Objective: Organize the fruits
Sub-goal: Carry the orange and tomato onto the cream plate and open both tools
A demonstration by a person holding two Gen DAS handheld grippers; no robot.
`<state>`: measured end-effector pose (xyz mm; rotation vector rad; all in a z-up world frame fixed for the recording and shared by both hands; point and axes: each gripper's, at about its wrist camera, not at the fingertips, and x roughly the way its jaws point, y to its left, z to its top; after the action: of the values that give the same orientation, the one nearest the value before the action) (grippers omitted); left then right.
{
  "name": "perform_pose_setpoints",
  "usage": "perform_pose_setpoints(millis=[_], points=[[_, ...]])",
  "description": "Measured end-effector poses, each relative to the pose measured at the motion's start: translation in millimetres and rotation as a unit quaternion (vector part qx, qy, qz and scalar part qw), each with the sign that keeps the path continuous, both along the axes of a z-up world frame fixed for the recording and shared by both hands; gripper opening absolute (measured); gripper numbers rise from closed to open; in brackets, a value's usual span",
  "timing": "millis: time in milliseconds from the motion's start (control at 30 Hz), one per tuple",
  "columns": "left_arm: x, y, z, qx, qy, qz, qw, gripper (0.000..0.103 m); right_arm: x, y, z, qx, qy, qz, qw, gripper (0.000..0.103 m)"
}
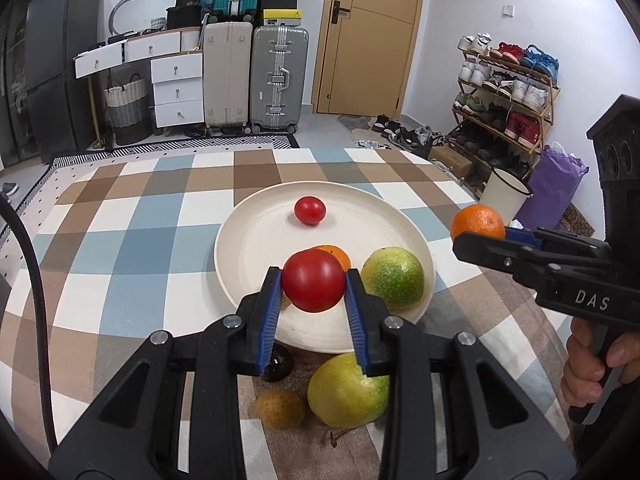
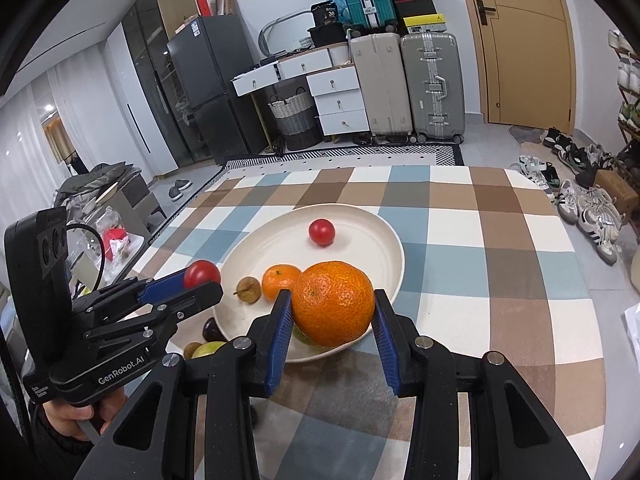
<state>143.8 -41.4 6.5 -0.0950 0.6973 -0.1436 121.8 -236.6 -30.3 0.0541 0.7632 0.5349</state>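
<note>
Two tools are loaded at once! The left tool (image 1: 314, 280) has its blue pads clamped on a red tomato (image 1: 313, 280), held above the near rim of the cream plate (image 1: 248, 240). Over on the other side, the right tool (image 2: 332, 310) grips a big orange (image 2: 333, 302) between its pads, hanging over the plate's near edge.

Already on the plate: a smaller tomato (image 1: 310, 210) toward the far side, a small mandarin (image 2: 280, 280) nearer in, a green-yellow fruit (image 1: 393, 278) by the right rim, and a little brown fruit (image 2: 248, 290), possibly a longan, though it is small and hard to call.

On the checked tabletop (image 1: 120, 240), just outside the plate's near rim, sit another green-yellow fruit (image 1: 346, 392), a second brown round fruit (image 1: 280, 408) and a dark glossy one (image 1: 278, 366), partly hidden behind the left tool's finger.

A hand (image 1: 588, 364) wraps the right tool's handle.
</note>
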Motion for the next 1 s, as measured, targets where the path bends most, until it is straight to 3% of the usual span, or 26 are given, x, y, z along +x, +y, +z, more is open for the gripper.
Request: perform_pose_setpoints(millis=[1000], points=[[31.2, -1.1, -37.4, -0.013, 0.028, -0.001, 0.9995, 0.028, 46.4, 14.0, -37.4, 0.019, 0.013, -0.035, 0.999, 0.039]])
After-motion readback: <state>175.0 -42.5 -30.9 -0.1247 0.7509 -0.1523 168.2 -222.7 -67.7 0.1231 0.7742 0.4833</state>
